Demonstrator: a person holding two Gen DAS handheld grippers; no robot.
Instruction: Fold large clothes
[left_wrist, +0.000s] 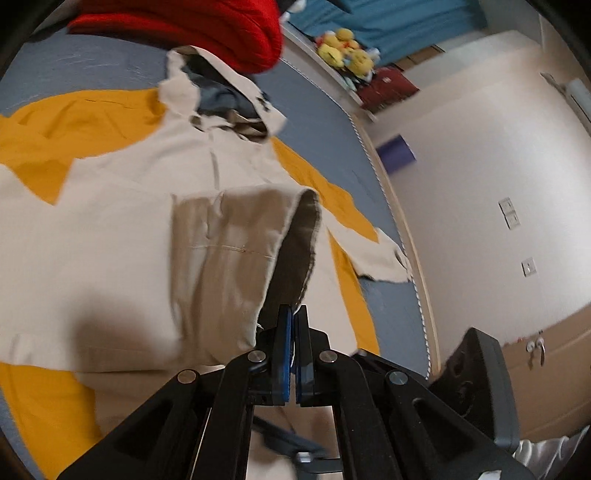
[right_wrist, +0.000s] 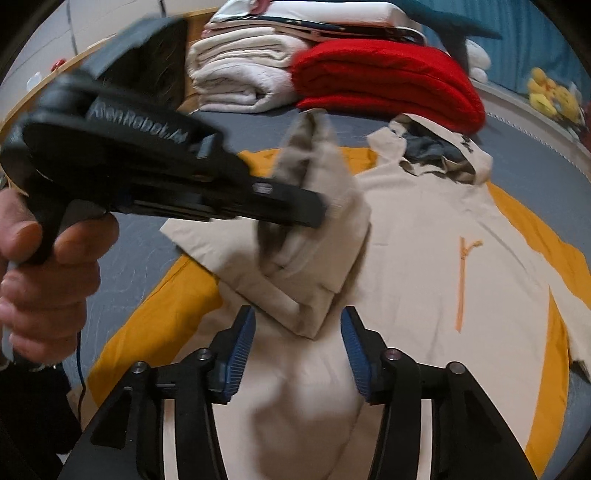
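A cream hooded jacket (right_wrist: 424, 258) lies front up on a yellow cloth (right_wrist: 147, 325) spread over the blue-grey bed, its hood (right_wrist: 436, 147) at the far end. One sleeve (right_wrist: 325, 229) is lifted and doubled over the chest. My left gripper (left_wrist: 294, 314) is shut on that sleeve (left_wrist: 229, 251) near its cuff; the right wrist view shows the same gripper (right_wrist: 314, 210) in a person's hand (right_wrist: 48, 288). My right gripper (right_wrist: 297, 325) stands open just above the jacket. The sleeve's lower fold hangs between its blue pads (right_wrist: 240, 354) without touching them.
A folded red blanket (right_wrist: 388, 77) and white towels (right_wrist: 236, 74) are stacked at the bed's far end behind the hood. Yellow plush toys (left_wrist: 345, 50) and a red case (left_wrist: 388, 86) sit beyond the bed's edge (left_wrist: 391, 206). A wall runs along that side.
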